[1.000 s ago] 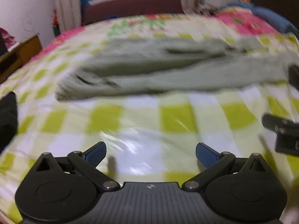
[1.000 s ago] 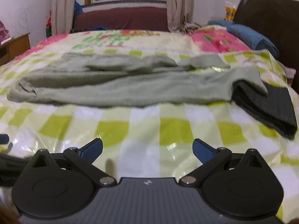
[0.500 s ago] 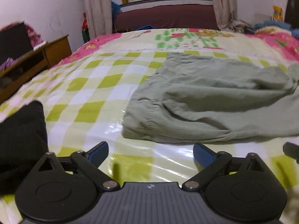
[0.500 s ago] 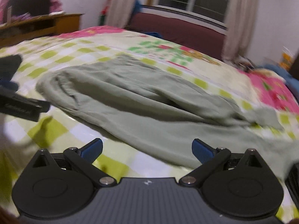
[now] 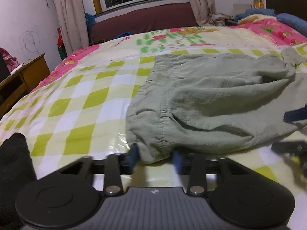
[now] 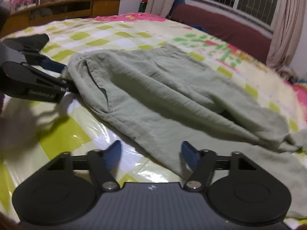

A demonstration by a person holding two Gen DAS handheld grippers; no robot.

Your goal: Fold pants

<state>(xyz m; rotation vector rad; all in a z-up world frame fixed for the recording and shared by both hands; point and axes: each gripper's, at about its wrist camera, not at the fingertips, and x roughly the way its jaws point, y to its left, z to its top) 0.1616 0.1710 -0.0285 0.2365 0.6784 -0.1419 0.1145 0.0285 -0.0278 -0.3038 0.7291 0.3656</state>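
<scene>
left gripper clenched on pants corner, lower centre | right gripper released, straddling pants edge

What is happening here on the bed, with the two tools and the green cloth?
A person is starting to fold the green pants that lie on the checked bed cover. The left gripper has its fingers around the near waistband corner, and seems to be closing on it. The right gripper is open at the front edge of the pants. Nothing is folded yet.
</scene>
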